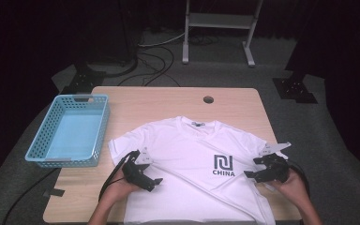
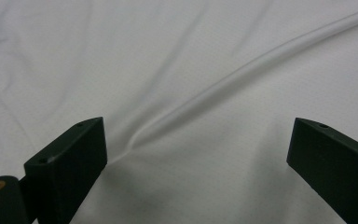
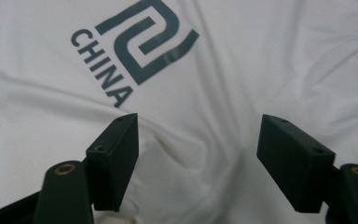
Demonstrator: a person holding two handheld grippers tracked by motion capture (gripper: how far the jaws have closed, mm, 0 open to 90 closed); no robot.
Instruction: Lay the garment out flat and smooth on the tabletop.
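Basket [image 1: 70,131], blue, sits off the left sleeve of the shirt [image 1: 187,154], apart from it, nothing seen inside. The shirt lies face up and spread across the middle of the table [image 1: 168,96], collar away from the person, hem at the near edge; its logo [image 1: 223,165] is on the right chest. Left gripper [image 1: 153,182] is low over the shirt's left flank, jaws wide, nothing between them; in the left gripper view a long raised crease [image 2: 242,74] runs diagonally off from between the jaws. Right gripper [image 1: 253,167] is just right of the logo, jaws likewise wide and empty, soft wrinkles [image 3: 186,140] under them. Judged step: taking hold of both sides to start a fold. To do it well, lower each jaw until one pad slides under the cloth edge, pinch both layers at matching heights on either flank, and pull gently outward so the crease flattens before lifting.
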